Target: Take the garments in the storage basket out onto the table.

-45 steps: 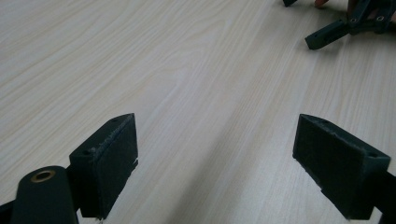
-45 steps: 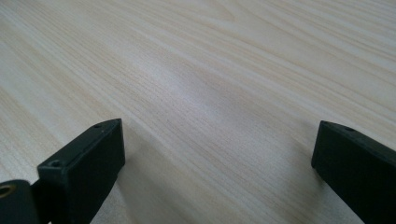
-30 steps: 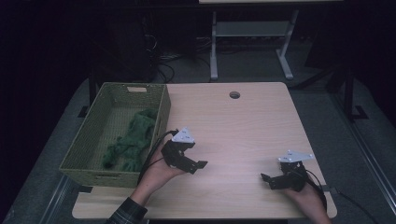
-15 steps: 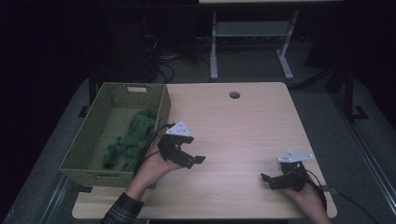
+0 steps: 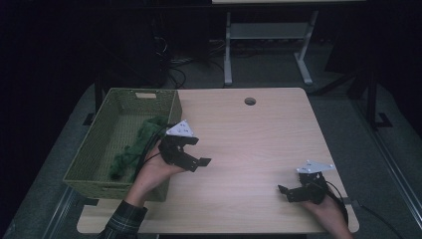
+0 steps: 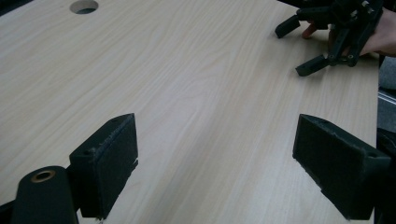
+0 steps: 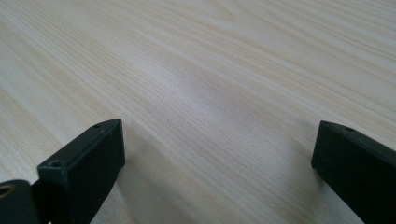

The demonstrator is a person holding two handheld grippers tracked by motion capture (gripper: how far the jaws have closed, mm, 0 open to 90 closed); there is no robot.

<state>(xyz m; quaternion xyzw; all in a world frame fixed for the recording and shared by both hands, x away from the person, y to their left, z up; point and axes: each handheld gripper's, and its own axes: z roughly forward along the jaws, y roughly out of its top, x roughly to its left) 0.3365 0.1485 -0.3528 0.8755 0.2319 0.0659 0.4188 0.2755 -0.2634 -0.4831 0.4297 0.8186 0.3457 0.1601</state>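
The step in hand looks like a reach for the green cloth (image 5: 142, 144) that lies in the basket (image 5: 94, 149) at the table's (image 5: 259, 134) left edge — nothing is gripped yet. The left gripper (image 5: 191, 158) hovers just beside the basket's right wall, near the cloth, its jaws wide apart with only bare wood between them in the left gripper view. The left hand (image 5: 152, 172) holds it from below and behind, the forearm coming in from the bottom edge at a slant, and the jaws point right, toward the table's middle, away from the basket.

The next move, as I judge it, calls for turning that gripper back over the basket wall, lowering the open jaws onto a fold of the cloth and closing on it — the weave may snag, so a clean lift matters.

The right gripper (image 5: 291, 191) rests low at the table's near right corner, well apart from the cloth, jaws also spread and empty, the right hand (image 5: 326, 206) behind it.
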